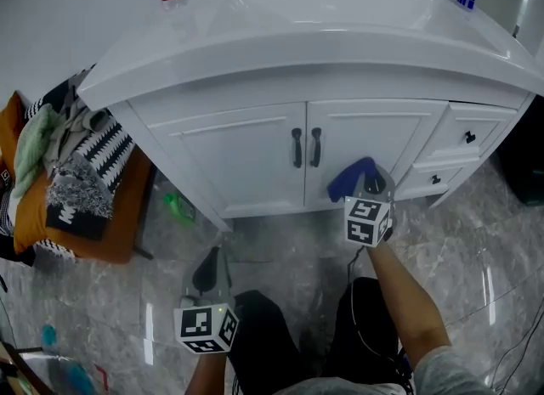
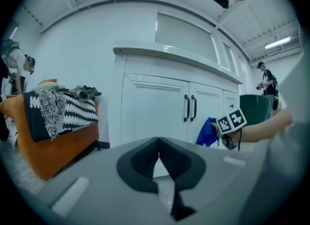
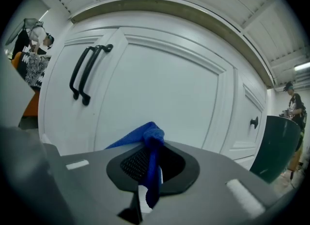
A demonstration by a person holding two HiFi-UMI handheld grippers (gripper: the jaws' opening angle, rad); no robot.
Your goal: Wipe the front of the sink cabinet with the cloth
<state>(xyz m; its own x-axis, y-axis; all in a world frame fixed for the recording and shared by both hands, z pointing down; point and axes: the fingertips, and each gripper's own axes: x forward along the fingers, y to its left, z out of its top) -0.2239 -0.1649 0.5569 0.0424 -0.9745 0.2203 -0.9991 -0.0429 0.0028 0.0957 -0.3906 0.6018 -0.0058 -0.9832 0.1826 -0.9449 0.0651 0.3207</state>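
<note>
Close to the person's knees, the left tongs (image 2: 159, 144) hang low over the floor (image 1: 280, 253), jaws pressed together on nothing, well back from the sink cabinet (image 1: 255, 151); the right tongs (image 3: 147, 158) are the nearer ones, clenched on the blue cloth (image 3: 149, 134), which stands up bunched from their tips; straight ahead of it is the lower panel of the right door (image 3: 169, 88) (I cannot tell if cloth and panel already touch); the door handles (image 3: 85, 76) lie up and to the left, so the wipe probably runs that way.
</note>
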